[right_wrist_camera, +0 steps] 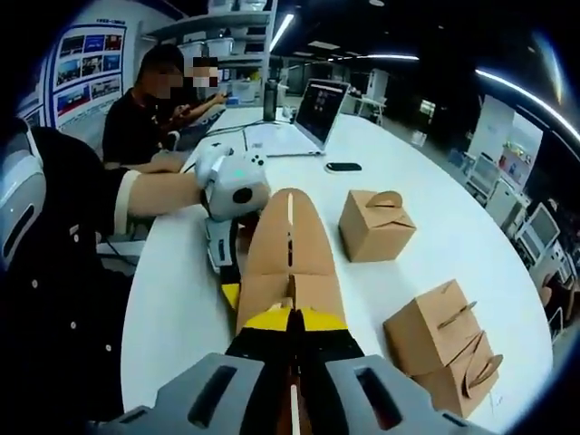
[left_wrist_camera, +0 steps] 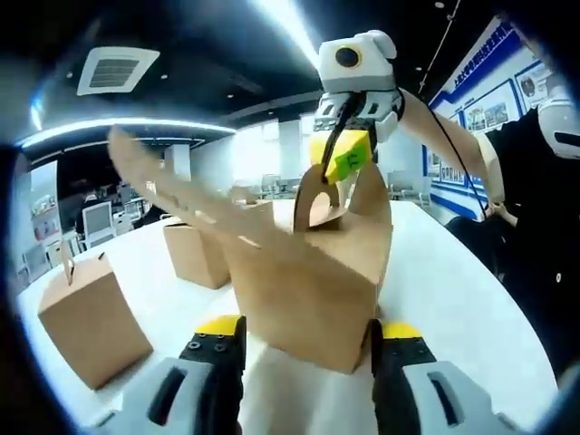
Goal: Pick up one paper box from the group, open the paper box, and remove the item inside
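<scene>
Left gripper view: brown paper box (left_wrist_camera: 313, 281), flaps open.

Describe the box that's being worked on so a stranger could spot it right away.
On the long white table, several brown paper boxes stand. The one meant is the brown paper box between the left gripper jaws. Unlike the closed boxes, its flaps are spread open, one pinched by the right gripper.

No legible text is shown. Wall posters (left_wrist_camera: 489, 109), seen beyond and to the right of the jaws in the left gripper view, carry characters too small to be read. Similar posters (right_wrist_camera: 86, 68), seen up and to the left of the jaws in the right gripper view, are likewise illegible.
</scene>
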Available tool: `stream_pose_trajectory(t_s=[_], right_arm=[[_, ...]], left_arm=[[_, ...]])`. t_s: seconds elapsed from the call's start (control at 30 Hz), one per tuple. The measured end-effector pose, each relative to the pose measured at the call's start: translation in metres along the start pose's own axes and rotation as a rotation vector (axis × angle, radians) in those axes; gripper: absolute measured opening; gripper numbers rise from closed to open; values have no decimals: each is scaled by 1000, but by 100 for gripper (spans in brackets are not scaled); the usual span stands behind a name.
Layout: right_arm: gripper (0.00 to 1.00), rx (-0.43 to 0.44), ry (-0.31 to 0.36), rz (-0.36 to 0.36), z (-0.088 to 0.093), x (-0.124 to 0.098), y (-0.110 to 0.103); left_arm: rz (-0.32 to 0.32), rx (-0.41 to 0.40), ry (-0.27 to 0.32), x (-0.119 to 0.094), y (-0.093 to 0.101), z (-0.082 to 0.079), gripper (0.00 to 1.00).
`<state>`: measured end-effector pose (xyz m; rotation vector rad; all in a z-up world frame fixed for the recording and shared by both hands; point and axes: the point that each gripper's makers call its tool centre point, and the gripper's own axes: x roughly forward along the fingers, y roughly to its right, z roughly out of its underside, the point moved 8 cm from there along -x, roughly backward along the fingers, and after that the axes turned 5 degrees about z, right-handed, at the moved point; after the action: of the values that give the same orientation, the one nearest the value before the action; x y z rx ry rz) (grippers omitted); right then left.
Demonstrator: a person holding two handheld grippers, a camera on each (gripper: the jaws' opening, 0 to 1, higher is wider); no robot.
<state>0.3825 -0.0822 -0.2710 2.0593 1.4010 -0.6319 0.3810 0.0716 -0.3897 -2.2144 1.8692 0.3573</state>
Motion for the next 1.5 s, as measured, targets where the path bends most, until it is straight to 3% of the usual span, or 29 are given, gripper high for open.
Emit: stream_pose_trajectory(t_s=[0.33, 0.5, 0.7, 0.8, 0.93, 1.03, 1.2, 1.33, 1.5], right_arm=[[3, -48, -5, -24, -5, -1, -2], [3, -102, 11, -81, -6, 0, -6], [3, -143, 10, -155, -1, -1, -3], [3, -146, 18, -165, 3, 2, 0], [9, -116, 37, -168, 4, 2, 0], [17, -114, 43, -176, 5, 2, -1], [21, -112, 29, -202, 8, 7, -5], [21, -104, 37, -202, 6, 8, -5], [9, -120, 15, -181, 6, 10, -5]], left_arm=[[13, 4, -8, -6, 1, 3, 60], [74, 20, 2, -23, 3, 2, 82], [68, 55, 45, -23, -12, -14, 90], [122, 75, 64, -12, -12, -20, 93], [149, 115, 22, 5, -8, -17, 93], [169, 100, 31, 12, -10, -16, 91], [213, 93, 24, 17, -5, -13, 84], [221, 88, 21, 17, -3, -12, 76], [210, 81, 18, 15, 2, -12, 76]])
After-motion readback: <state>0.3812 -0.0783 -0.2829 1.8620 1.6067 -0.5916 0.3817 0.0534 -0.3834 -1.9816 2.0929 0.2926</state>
